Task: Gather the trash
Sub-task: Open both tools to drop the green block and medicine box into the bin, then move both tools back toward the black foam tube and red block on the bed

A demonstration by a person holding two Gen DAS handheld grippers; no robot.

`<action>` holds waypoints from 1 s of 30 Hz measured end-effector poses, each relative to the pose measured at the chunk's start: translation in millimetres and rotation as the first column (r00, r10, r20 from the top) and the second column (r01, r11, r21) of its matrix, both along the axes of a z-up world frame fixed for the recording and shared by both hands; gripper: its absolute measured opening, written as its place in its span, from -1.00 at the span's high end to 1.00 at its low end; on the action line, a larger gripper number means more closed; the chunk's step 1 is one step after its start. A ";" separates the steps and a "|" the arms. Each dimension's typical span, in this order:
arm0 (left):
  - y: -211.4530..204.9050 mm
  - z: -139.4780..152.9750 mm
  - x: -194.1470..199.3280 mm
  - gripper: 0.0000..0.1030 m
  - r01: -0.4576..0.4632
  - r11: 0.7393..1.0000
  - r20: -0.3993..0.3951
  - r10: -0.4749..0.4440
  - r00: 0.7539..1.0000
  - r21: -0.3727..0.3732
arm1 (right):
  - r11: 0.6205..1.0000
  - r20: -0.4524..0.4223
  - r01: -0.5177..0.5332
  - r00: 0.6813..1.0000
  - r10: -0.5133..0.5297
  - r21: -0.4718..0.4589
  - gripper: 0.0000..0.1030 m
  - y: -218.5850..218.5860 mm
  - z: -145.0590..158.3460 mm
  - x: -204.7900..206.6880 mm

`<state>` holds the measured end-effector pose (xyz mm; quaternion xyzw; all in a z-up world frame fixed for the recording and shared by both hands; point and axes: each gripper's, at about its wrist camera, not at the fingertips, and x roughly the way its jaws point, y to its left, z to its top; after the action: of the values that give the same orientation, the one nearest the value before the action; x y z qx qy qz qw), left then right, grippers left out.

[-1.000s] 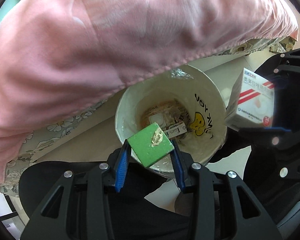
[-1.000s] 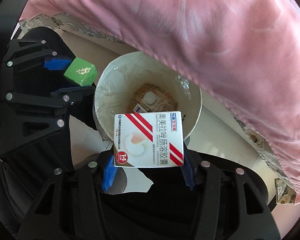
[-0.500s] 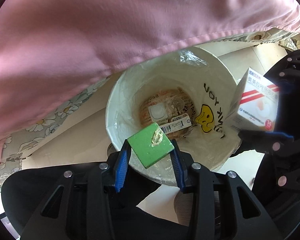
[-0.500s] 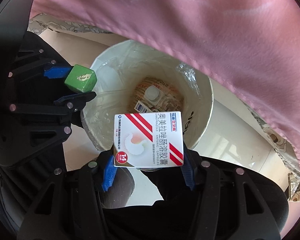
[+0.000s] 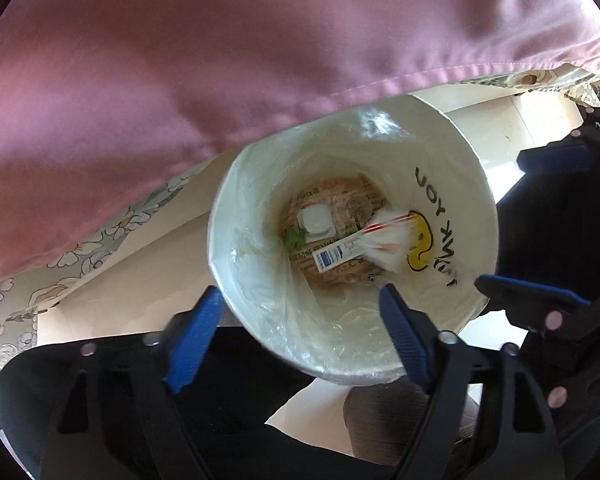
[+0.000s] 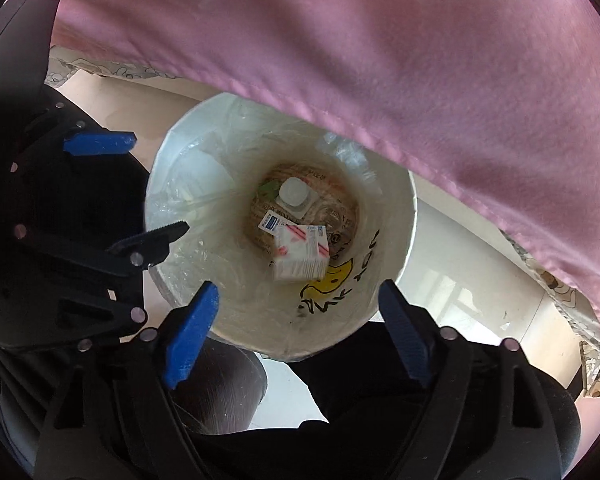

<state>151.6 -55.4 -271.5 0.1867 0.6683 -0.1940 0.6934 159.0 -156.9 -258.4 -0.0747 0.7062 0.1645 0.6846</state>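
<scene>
item: medicine box [image 6: 300,254], white card with red stripes, lying tilted at the bottom of the bin, its image blurred. light, stiff-walled but crushable; best taken across its two broad faces, not the corners.
item: green scrap [image 5: 294,238], barely showing at 9 o'clock of the white blister cap; too small to judge.
container: bin [image 5: 452,152], white, round, lined with thin clear plastic, a yellow face printed inside; stands on the pale floor.
left tool [image 5: 300,332]: jaws opening, nothing between them, poised over the bin's 6 o'clock rim.
right tool [image 6: 296,332]: jaws opening, likewise holding nothing, over the same rim.
surround: pink bedding [image 6: 420,60] overhangs the bin at 12 o'clock.
</scene>
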 end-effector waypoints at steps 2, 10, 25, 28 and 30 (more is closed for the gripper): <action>-0.4 -0.1 -1.3 -0.68 0.004 1.000 -0.002 -0.004 1.000 -0.003 | 1.000 0.009 -0.002 1.000 0.002 -0.008 -0.74 -0.4 2.5 -3.1; -2.5 5.6 -6.2 -0.72 0.018 1.000 0.014 -0.018 1.000 -0.007 | 1.000 0.036 -0.007 0.999 0.008 -0.003 -0.87 -2.7 10.6 -6.7; 2.2 59.7 -21.0 -0.75 0.041 0.998 0.109 -0.036 0.993 -0.041 | 1.000 0.118 -0.021 0.993 0.019 0.018 -0.87 -8.4 65.3 -21.7; 3.8 71.8 -20.5 -0.76 0.037 0.998 0.120 -0.031 0.992 -0.047 | 0.999 0.135 -0.039 0.990 0.039 -0.001 -0.87 -11.8 81.0 -22.0; 5.0 82.2 -19.7 -0.76 0.030 0.998 0.131 -0.023 0.991 -0.048 | 0.999 0.152 -0.046 0.987 0.047 -0.010 -0.87 -16.3 91.9 -21.4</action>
<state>131.9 -50.4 -189.3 0.1907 0.6140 -0.2070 0.7375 137.7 -173.2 -166.5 -0.1058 0.6504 0.1717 0.7323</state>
